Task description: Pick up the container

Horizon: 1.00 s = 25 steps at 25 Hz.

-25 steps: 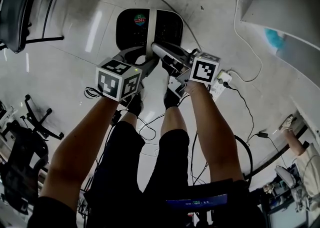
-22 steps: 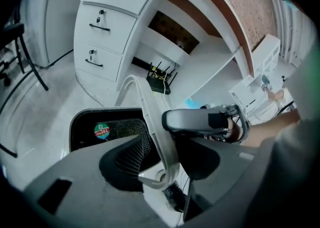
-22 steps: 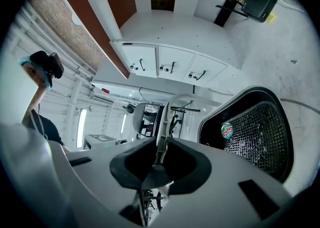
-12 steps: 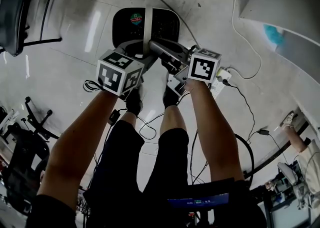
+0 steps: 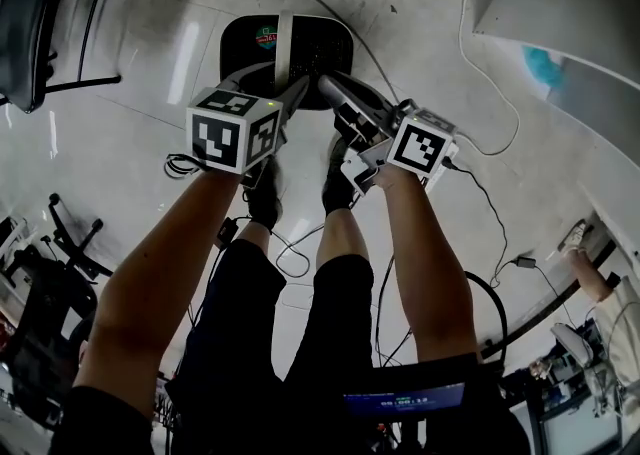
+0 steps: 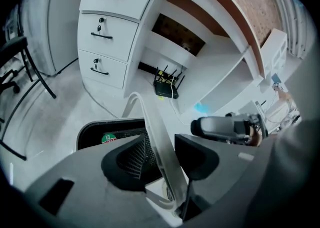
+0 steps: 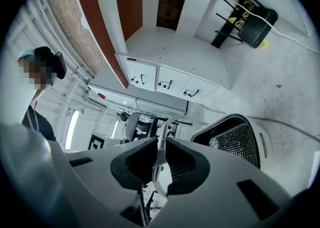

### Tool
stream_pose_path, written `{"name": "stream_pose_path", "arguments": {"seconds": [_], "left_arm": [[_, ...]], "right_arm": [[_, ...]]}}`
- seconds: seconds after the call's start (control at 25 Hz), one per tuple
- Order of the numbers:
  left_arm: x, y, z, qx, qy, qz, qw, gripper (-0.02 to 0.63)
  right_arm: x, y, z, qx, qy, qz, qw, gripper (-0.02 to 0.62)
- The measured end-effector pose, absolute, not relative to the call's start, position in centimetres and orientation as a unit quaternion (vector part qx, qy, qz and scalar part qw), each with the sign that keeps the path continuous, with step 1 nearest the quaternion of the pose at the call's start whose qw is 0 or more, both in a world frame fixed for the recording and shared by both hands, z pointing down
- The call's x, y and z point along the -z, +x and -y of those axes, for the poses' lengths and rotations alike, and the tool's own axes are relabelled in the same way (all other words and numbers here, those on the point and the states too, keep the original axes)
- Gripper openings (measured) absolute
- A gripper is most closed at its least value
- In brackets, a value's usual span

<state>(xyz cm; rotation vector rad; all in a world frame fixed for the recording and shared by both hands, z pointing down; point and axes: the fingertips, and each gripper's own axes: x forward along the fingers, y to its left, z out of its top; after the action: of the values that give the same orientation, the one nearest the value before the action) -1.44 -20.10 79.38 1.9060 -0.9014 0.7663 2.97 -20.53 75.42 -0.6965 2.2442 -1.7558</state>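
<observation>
Left gripper (image 6: 161, 158) and right gripper (image 7: 159, 158), each with jaws pinching the white strap handle (image 6: 150, 122) of the black mesh container (image 5: 322, 43), seen just beyond the person's black shoes (image 5: 262, 205), over the pale glossy floor (image 5: 130, 133).

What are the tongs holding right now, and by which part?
The left tongs and right tongs both grip the black mesh container by its white handle.

We see a pale glossy floor (image 5: 120, 133), white drawers (image 6: 105, 31) near a black router (image 6: 165, 89), a dark chair (image 5: 35, 23) and loose cables (image 5: 480, 73).
</observation>
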Motion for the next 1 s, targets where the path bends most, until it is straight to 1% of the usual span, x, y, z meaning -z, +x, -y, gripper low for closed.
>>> {"name": "stream_pose_path", "arguments": {"seconds": [0.08,0.12,0.2,0.32,0.4,0.48,0.72,1.0], "left_arm": [[-79.6,-1.6,20.9,-0.319,0.757,0.367,0.437,0.172],[-79.8,-1.6,21.2,-0.322,0.752,0.368,0.442,0.141],[-80.1,-1.5,21.3,-0.311,0.742,0.373,0.462,0.117],[-80.5,-1.4,21.3,-0.288,0.734,0.382,0.482,0.095],[-80.2,-2.3,21.2,-0.296,0.712,0.403,0.493,0.084],[-80.1,-3.0,20.8,-0.304,0.695,0.416,0.502,0.078],[-79.4,-3.5,18.5,-0.305,0.689,0.420,0.506,0.072],[-73.8,-5.0,16.6,-0.308,0.694,0.424,0.494,0.072]], "right_arm": [[-75.4,3.3,20.2,0.597,-0.241,-0.758,0.107,0.048],[-75.4,3.4,20.1,0.598,-0.243,-0.756,0.108,0.048],[-75.5,3.7,19.9,0.598,-0.246,-0.755,0.105,0.048],[-75.4,4.3,19.3,0.599,-0.255,-0.753,0.091,0.048],[-75.3,4.7,18.7,0.603,-0.256,-0.751,0.087,0.048],[-74.7,5.0,18.2,0.602,-0.253,-0.752,0.091,0.048],[-72.5,5.5,17.7,0.573,-0.262,-0.775,0.052,0.048],[-66.6,5.4,18.1,0.524,-0.266,-0.809,0.017,0.048]]}}
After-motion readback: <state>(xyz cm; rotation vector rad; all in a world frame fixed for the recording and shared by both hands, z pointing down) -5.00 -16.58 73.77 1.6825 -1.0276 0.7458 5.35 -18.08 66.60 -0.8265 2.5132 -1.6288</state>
